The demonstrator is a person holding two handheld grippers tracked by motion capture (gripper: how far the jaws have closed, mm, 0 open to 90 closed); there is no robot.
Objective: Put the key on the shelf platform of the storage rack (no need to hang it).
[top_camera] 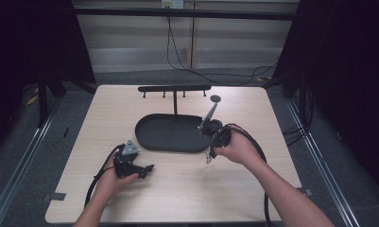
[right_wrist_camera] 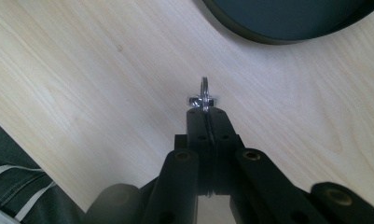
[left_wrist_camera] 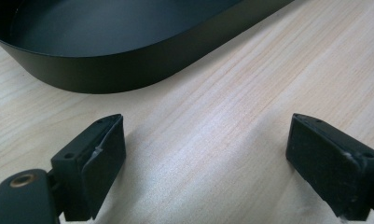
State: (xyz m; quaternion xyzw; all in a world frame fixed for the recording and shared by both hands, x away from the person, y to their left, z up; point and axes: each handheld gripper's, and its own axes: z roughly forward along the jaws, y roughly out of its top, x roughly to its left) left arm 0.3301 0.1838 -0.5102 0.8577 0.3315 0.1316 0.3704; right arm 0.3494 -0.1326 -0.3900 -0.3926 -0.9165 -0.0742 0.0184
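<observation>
A long metal utensil (top_camera: 209,113) with a round head at its far end stands tilted over the right end of the black oval tray (top_camera: 144,138). My right gripper (top_camera: 210,152) is shut on its handle. In the right gripper view the jaws (right_wrist_camera: 205,112) are pressed together on the thin metal, and the handle's small ring (right_wrist_camera: 204,89) sticks out past them above the wood. My left gripper (top_camera: 149,169) rests low on the table in front of the tray's left end. Its jaws are wide apart with nothing between them (left_wrist_camera: 205,154), and the tray wall (left_wrist_camera: 105,70) is just ahead.
Behind the tray a black rack (top_camera: 174,88) with several hooks stands on a thin post. The light wooden table (top_camera: 177,189) has bare room in front and to both sides. Cables trail from both grippers, and more run across the floor behind.
</observation>
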